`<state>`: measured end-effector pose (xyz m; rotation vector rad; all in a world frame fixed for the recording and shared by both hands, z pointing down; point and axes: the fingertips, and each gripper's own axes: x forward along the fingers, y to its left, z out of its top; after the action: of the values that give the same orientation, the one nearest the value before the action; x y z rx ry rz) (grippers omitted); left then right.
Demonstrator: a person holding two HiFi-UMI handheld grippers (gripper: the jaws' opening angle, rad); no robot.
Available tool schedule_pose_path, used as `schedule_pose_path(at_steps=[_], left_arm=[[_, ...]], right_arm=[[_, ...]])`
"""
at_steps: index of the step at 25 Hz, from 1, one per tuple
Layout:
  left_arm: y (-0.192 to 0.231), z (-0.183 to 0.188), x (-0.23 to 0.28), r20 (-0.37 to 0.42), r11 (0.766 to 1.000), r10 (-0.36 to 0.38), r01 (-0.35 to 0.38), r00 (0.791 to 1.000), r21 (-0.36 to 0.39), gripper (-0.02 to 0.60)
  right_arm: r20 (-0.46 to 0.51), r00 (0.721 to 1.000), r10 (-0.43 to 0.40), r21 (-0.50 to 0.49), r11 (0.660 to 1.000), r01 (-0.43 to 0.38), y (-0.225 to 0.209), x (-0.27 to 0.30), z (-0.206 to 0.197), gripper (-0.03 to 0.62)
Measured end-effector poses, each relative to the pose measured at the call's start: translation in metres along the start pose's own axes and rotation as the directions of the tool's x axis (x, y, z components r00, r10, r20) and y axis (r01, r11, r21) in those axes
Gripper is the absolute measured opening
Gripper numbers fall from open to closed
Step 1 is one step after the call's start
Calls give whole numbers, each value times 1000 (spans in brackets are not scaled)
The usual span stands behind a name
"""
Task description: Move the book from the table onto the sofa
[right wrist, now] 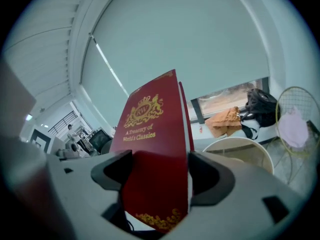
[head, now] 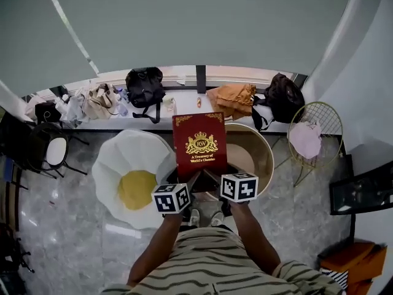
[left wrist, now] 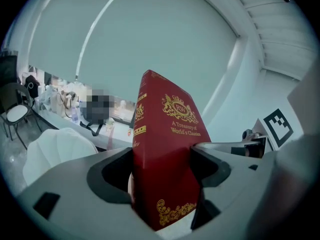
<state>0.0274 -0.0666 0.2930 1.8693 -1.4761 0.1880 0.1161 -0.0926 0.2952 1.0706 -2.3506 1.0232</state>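
Together, left tool [left wrist: 162, 170] and right tool [right wrist: 156, 173] clamp the red book [head: 199, 141] titled "A Treasury of World's Classics".

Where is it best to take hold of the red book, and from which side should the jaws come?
Grip the book at its bottom edge, coming from the person's side, with the jaws closing across the two covers. It is a thin, stiff hardback, so its thickness fits between the jaws. The left gripper and right gripper hold it this way.
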Motion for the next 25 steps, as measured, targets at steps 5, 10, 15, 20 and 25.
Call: schedule_pose_path(at_steps=[5, 10, 15, 20, 25], left_arm=[[24, 18, -32, 83, 997, 69, -65, 994, -49, 360], [52, 32, -65, 138, 986, 149, -137, 979, -94, 360], [85, 35, -106, 179, 964, 239, -211, 954, -160, 360], [118, 23, -147, 203, 932, 330, -284, 922, -225, 359], [146, 9, -183, 225, 894, 413, -345, 883, -285, 359]], right_arm=[[-18, 997, 68, -69, 995, -69, 41, 14, 12, 365], [-48, 989, 137, -123, 982, -142, 84, 30, 17, 365], [-102, 973, 208, -183, 957, -224, 135, 47, 13, 365], [-168, 947, 275, -226, 924, -309, 180, 63, -9, 365], [-230, 915, 330, -258, 886, -385, 221, 77, -32, 365]])
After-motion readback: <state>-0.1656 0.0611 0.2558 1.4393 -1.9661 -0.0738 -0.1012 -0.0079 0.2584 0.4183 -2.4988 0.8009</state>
